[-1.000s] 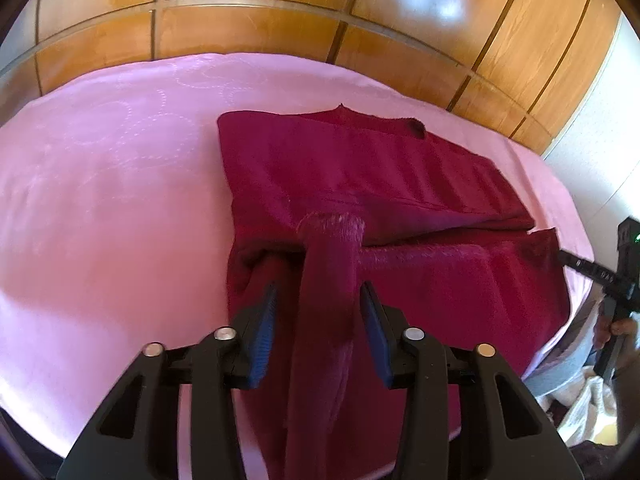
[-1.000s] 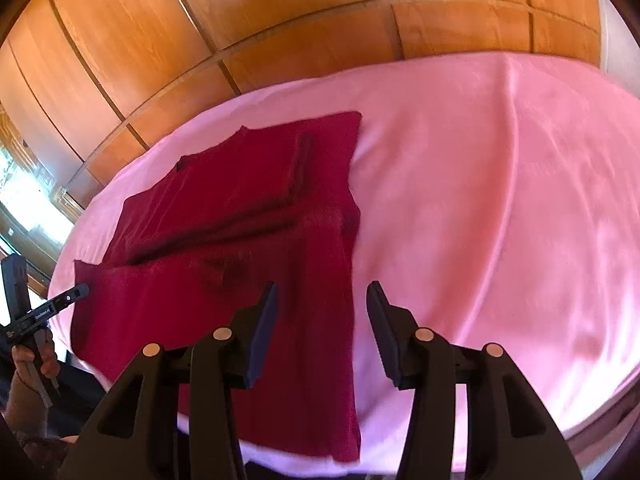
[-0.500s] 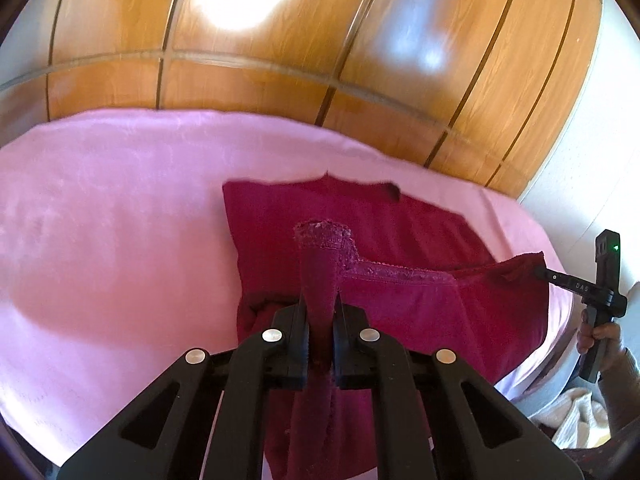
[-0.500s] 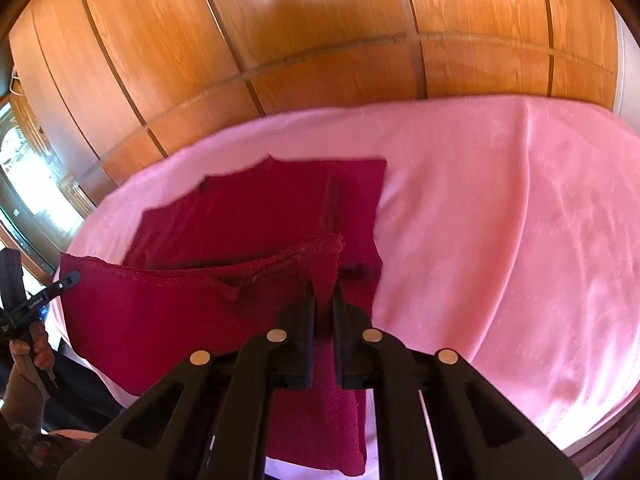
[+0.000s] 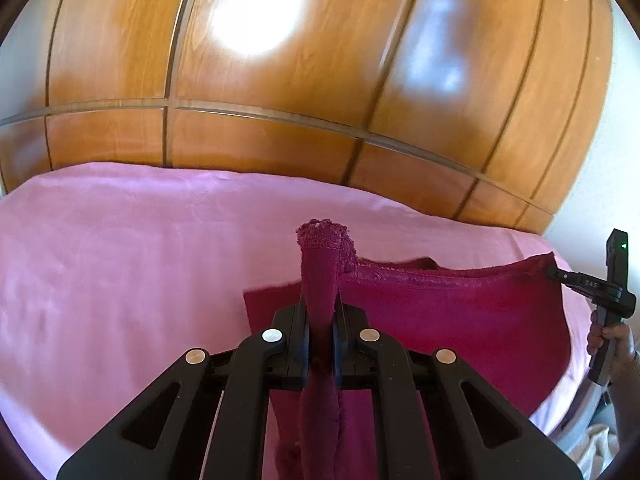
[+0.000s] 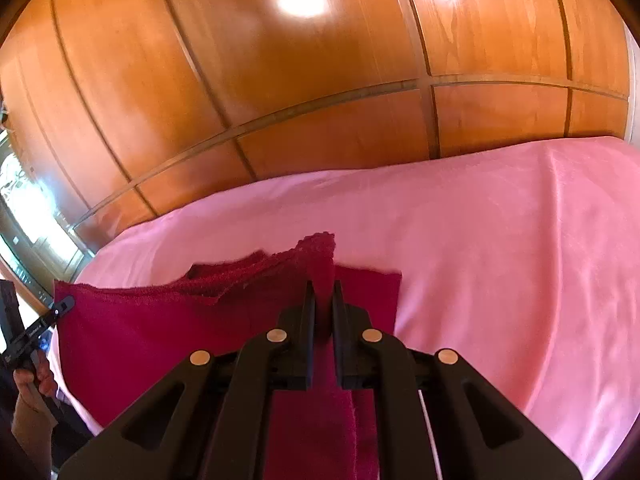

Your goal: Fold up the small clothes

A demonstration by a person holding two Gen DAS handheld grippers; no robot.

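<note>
A dark red knitted garment lies partly on the pink bedspread, with its near edge lifted off the bed. My left gripper is shut on one corner of that edge, and the hem sticks up past the fingertips. My right gripper is shut on the other corner of the garment. The lifted edge hangs stretched between the two grippers. In the left wrist view the right gripper shows at the far right; in the right wrist view the left gripper shows at the far left.
A glossy wooden panelled wall rises right behind the bed. The pink bedspread spreads wide to the right of the garment. A person's hand grips the right tool's handle, another hand the left one.
Both grippers went from open to shut on the garment's near corners, then rose and moved forward, lifting the near edge up and over the rest of the garment.
</note>
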